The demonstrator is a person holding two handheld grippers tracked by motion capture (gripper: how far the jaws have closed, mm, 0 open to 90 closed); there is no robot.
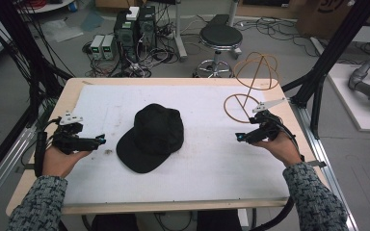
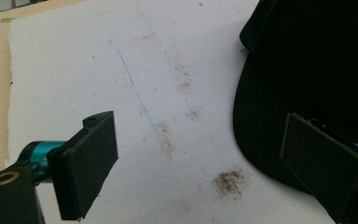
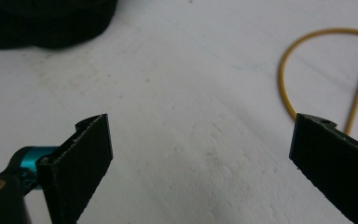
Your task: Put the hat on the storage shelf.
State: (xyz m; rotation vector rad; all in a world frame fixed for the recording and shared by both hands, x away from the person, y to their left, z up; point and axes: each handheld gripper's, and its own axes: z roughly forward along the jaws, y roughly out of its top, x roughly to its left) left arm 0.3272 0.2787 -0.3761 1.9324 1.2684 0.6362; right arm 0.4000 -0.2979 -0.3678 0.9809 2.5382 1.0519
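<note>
High view: black cap (image 1: pixel 151 137), seemingly empty.

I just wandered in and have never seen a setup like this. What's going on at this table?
A person sits at a table covered by a white mat, holding a two-jaw gripper in each hand. The left gripper and the right gripper both stand open and hold nothing. Between them lies a black baseball cap, untouched. A yellow-brown wire hat stand stands at the table's far right corner. Both grippers point inward toward the cap.
</note>
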